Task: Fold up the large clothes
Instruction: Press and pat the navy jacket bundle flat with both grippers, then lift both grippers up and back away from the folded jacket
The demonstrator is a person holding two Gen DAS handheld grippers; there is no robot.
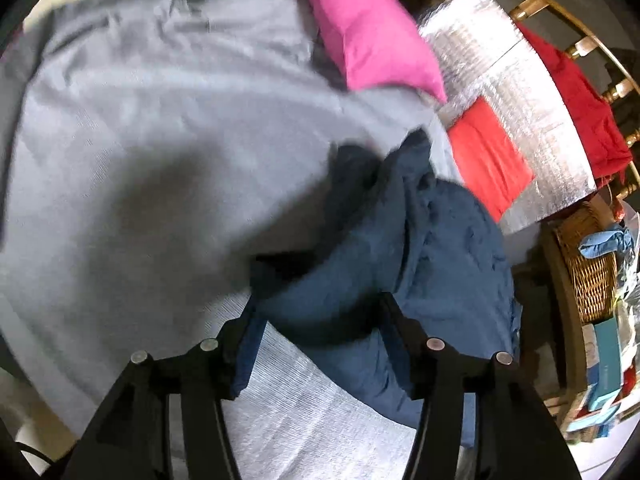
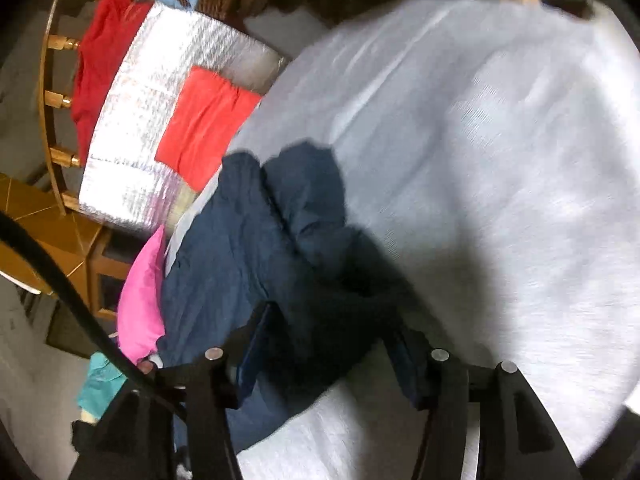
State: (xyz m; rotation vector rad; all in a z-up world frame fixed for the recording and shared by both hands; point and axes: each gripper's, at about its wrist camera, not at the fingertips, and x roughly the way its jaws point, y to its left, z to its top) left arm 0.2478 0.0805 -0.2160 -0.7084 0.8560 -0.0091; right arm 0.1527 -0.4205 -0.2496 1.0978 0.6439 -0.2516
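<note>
Both the left tool (image 1: 320, 312) and right tool (image 2: 324, 332) are standing released, straddling the crumpled navy garment (image 1: 420, 248) lying directly ahead.

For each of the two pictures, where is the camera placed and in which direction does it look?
Left wrist view: sits on the left gripper, looking forward and down at the navy garment on the grey cloth; only its two black fingers show, with navy fabric between them.
Right wrist view: sits on the right gripper, angled down at the navy garment from another side; its fingers and a black cable show.
Shared: the garment, the pink cloth, the folded red cloth on a silver mat.
</note>
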